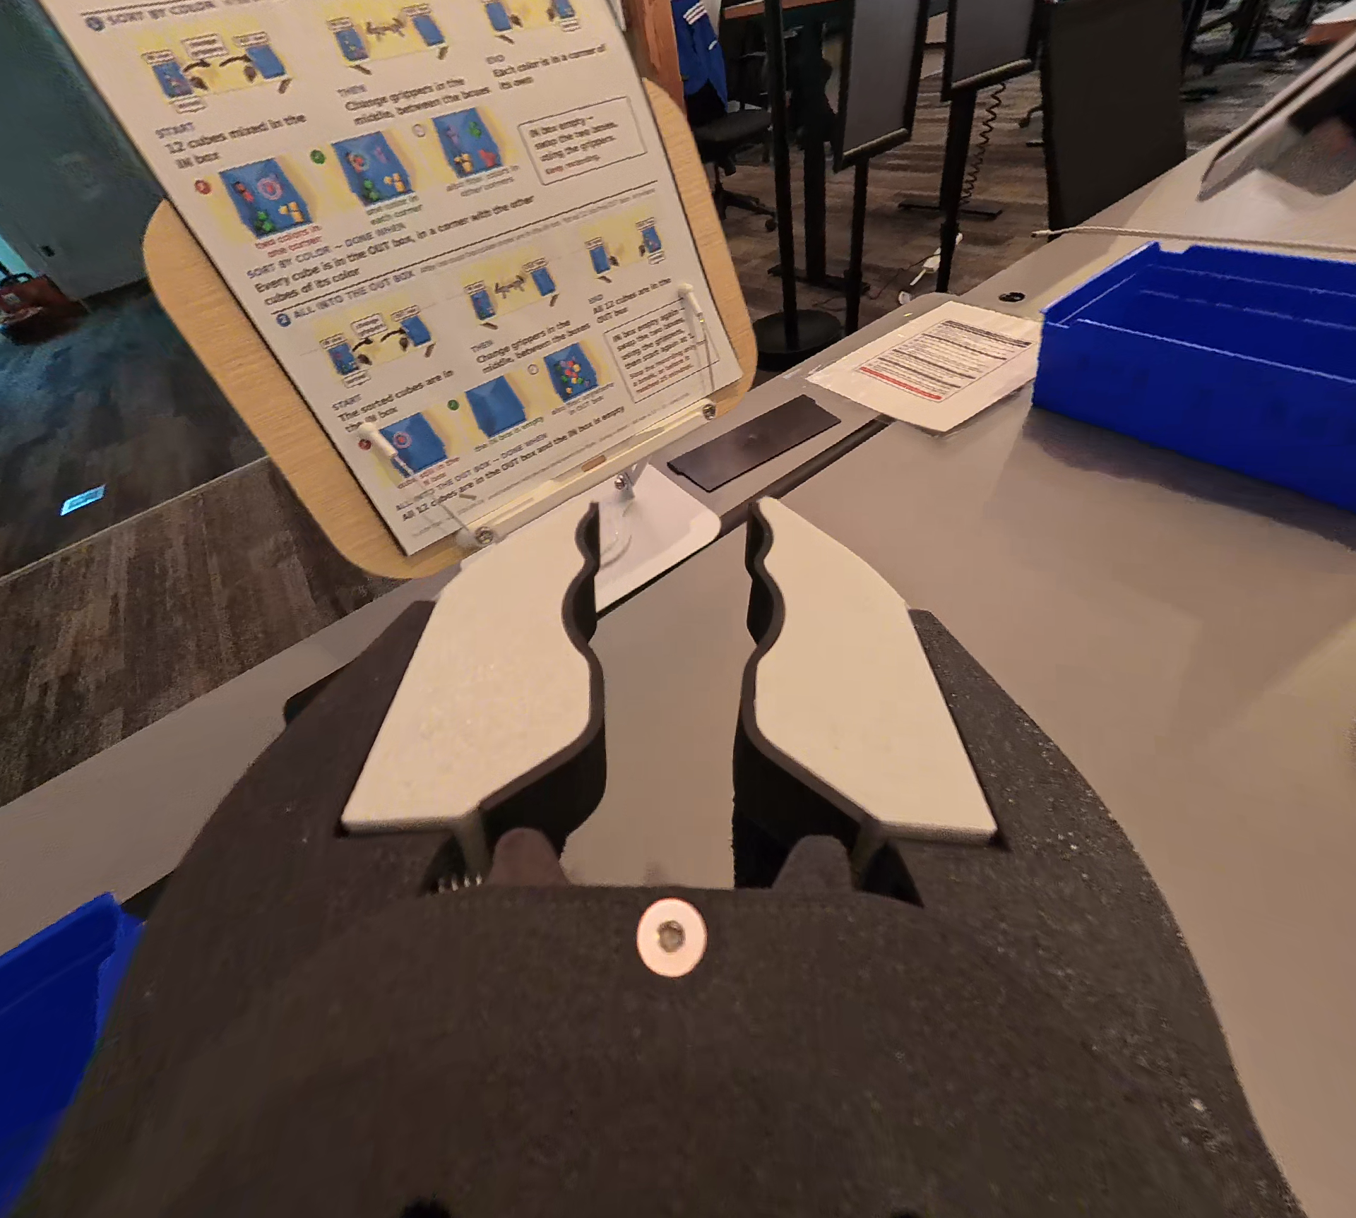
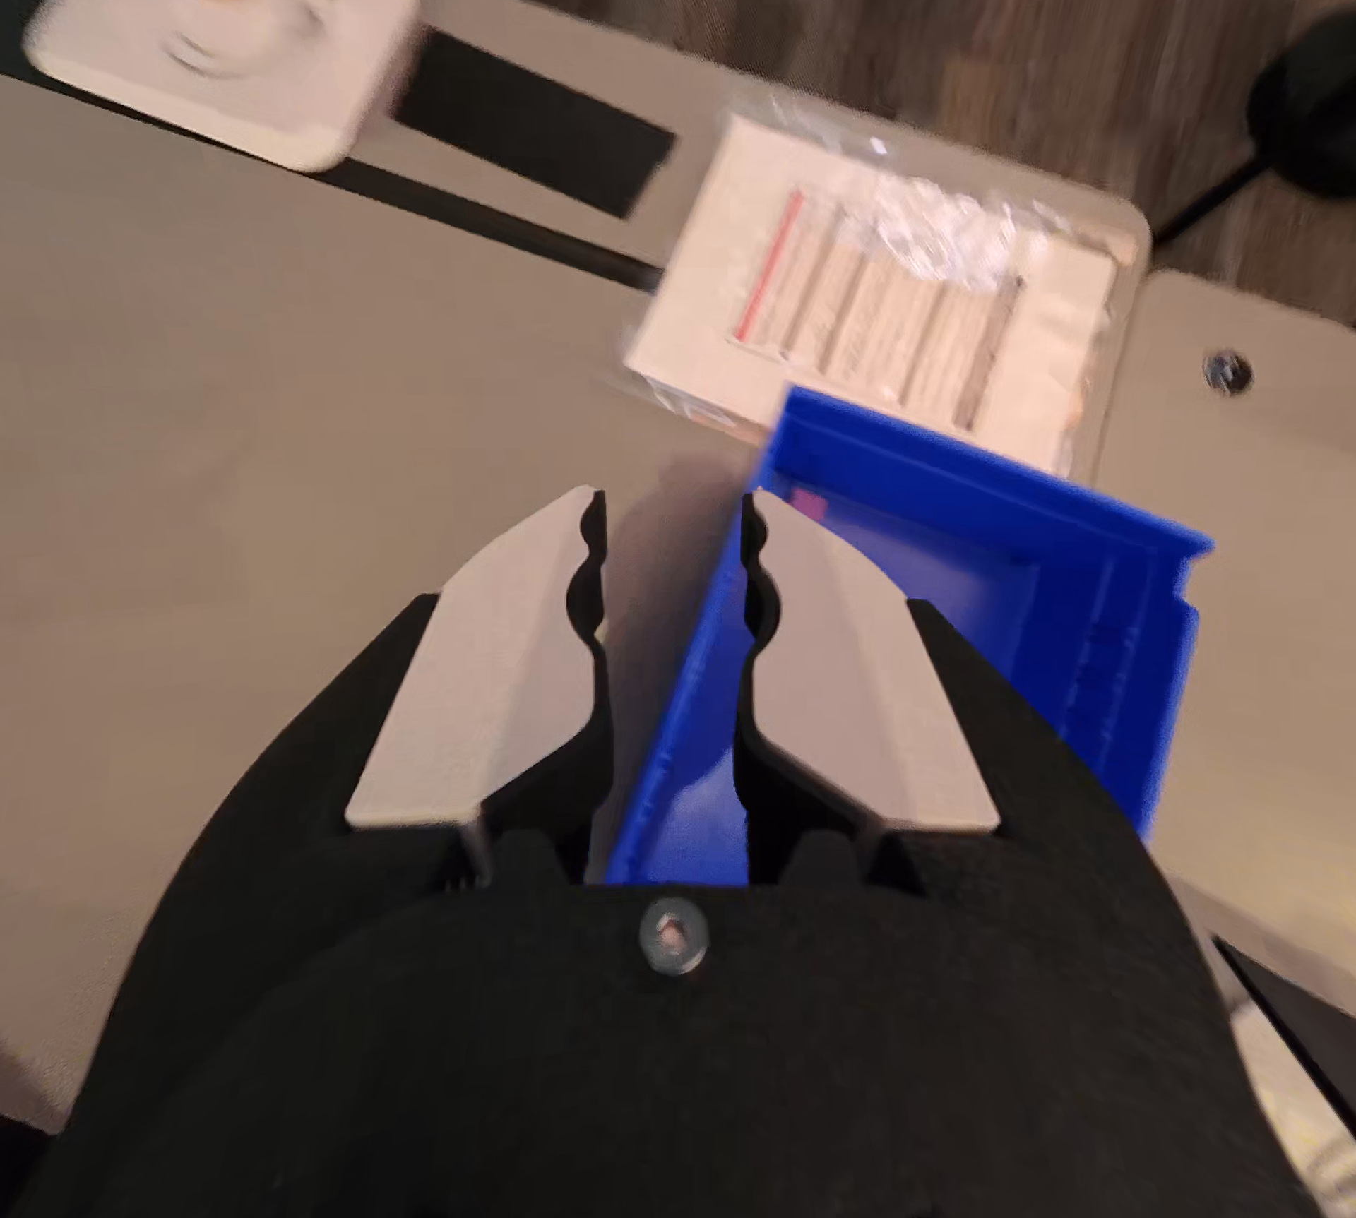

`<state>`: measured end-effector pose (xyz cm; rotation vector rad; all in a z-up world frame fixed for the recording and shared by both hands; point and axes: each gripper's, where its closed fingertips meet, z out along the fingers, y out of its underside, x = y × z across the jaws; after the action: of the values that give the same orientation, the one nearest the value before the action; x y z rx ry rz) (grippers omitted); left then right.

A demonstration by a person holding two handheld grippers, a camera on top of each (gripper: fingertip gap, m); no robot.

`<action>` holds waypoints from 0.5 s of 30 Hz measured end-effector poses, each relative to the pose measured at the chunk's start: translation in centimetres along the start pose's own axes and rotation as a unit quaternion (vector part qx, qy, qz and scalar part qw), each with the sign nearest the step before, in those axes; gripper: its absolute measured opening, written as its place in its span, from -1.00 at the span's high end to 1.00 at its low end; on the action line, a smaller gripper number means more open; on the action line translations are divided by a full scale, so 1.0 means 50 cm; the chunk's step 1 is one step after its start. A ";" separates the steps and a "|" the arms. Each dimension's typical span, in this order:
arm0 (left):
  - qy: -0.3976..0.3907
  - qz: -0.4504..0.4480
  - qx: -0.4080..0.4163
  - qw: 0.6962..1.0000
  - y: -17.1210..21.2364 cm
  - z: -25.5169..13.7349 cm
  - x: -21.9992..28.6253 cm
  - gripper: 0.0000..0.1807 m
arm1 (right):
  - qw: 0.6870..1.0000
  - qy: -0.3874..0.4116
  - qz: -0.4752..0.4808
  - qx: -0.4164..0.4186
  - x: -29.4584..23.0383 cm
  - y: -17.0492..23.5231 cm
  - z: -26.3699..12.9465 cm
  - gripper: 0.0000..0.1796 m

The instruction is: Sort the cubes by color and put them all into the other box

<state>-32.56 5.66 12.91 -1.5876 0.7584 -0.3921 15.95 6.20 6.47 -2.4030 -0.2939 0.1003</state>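
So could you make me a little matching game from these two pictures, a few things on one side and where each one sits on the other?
Things:
1. blue box
2. instruction board
3. laminated sheet
4. black strip

Places:
A. standing upright on a white base at the table's far edge
B. lying flat just beyond the blue box
C. under the right gripper, its near wall between the open fingers
D. flat on the table between the white base and the laminated sheet

Pairs: 1-C, 2-A, 3-B, 4-D

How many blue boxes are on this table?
2: one blue box at the table's far right, another blue box just peeking in at the near left corner, mostly hidden.
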 end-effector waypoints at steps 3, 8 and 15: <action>-0.027 -0.015 0.006 1.000 0.013 -0.012 -0.031 0.58 | 0.996 -0.046 -0.033 0.073 -0.128 -0.045 -0.036 0.58; -0.068 -0.023 0.003 0.997 0.042 -0.024 -0.068 0.58 | 0.964 -0.151 -0.082 0.202 -0.353 -0.094 -0.078 0.55; -0.092 -0.026 0.006 0.995 0.037 -0.037 -0.091 0.58 | 0.924 -0.235 -0.131 0.270 -0.530 -0.110 -0.091 0.55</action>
<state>-37.52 7.31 12.21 -1.6095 0.5745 -0.2829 -10.08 0.96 13.31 -1.7459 -0.7066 0.5644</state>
